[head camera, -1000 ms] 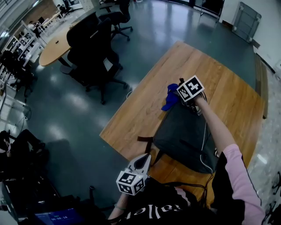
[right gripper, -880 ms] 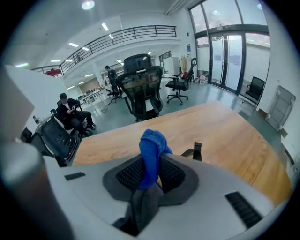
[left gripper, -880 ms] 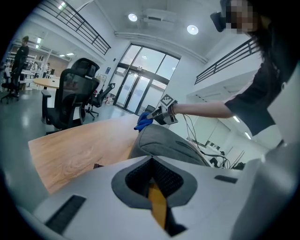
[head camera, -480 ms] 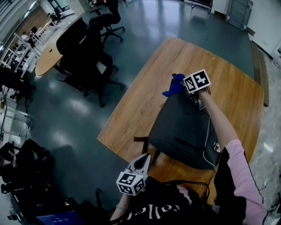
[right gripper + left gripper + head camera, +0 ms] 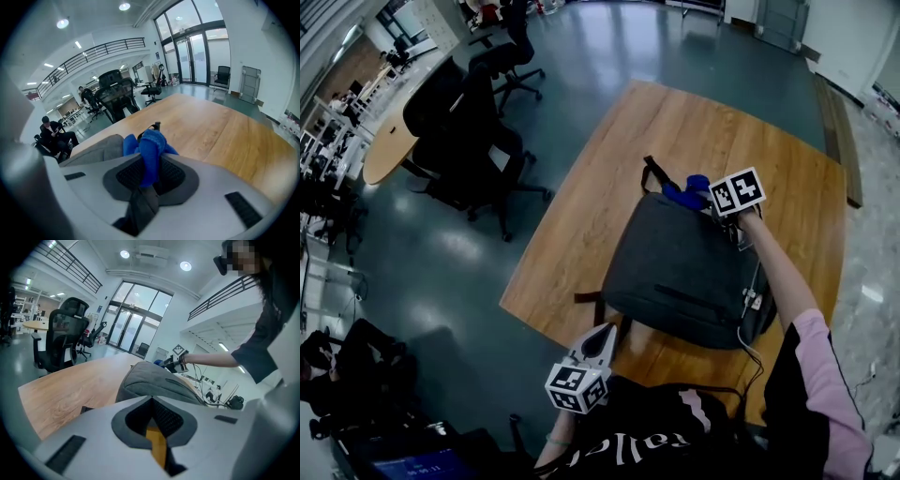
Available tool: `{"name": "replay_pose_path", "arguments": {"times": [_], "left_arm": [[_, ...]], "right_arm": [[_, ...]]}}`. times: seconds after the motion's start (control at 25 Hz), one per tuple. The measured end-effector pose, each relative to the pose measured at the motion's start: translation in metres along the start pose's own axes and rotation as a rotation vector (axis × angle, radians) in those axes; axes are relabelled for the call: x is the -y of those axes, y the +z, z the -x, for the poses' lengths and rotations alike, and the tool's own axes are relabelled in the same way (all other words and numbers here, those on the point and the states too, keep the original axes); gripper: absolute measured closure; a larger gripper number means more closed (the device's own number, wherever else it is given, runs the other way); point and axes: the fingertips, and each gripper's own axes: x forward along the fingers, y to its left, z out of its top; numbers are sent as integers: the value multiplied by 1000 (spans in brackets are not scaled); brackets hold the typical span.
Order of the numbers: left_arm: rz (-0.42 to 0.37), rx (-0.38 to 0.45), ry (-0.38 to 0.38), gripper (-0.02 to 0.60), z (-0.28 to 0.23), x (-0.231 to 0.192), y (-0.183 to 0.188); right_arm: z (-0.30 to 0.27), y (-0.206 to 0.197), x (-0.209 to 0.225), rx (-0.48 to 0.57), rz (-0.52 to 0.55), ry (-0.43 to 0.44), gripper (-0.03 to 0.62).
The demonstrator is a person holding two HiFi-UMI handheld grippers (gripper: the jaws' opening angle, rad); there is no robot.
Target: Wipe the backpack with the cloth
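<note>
The backpack (image 5: 684, 272) lies flat on the wooden desk (image 5: 581, 225), grey front panel up. The blue cloth (image 5: 692, 191) sits at the backpack's far top edge, right by its carry handle (image 5: 651, 170). It's pinched in the right gripper (image 5: 709, 199). In the right gripper view the fingers (image 5: 176, 173) are clamped on the cloth w/ a bunched wad poking out front. The left gripper (image 5: 602, 341) hangs off the backpack's near-left corner, touching nothing; its fingers are pressed together & empty.

Looks like the start of a wipe stroke, most of the panel not yet covered. To do it well, I'd say: tip the right gripper so the cloth wad, not the fingers, meets the fabric. Then draw long overlapping passes from the backpack's top edge toward its bottom w/ light, even pressure. The bag is soft & prob. light, so it may slide or bunch. The idle left gripper could pin the backpack's near corner to steady it. The cloth is held by a small bite, so a hard drag might pull it loose.

Around the backpack:
- A dark strap (image 5: 589, 297) trails out at its near-left.
- A white cable (image 5: 750, 298) runs along its right side; both it & the handle loop could snag the cloth.
- The desk beyond the backpack's top is bare wood, so nothing blocks the stroke there.
- Office chairs (image 5: 473, 141) stand well off to the backpack's left on the floor, no hindrance.
</note>
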Motion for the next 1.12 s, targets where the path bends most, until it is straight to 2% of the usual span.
{"name": "replay_pose_path", "arguments": {"times": [0.24,0.48,0.72,0.96,1.12], "left_arm": [[-36,-12,-62,583,-9,12,3],[-68,-24,-110,583,-10,35,1],[-95,-36,-145,583,-10,50,0],[-117,-43,-159,583,-13,65,-8],[-129,-56,-162,583,-14,68,-9]], "right_arm": [[42,-55,51,-10,-94,-101,528],[107,-133,105,-2,-234,-232,528],[160,-202,136,7,-375,-321,528],[193,-266,151,-34,-412,-380,528],[209,-261,147,45,-395,-376,528]]}}
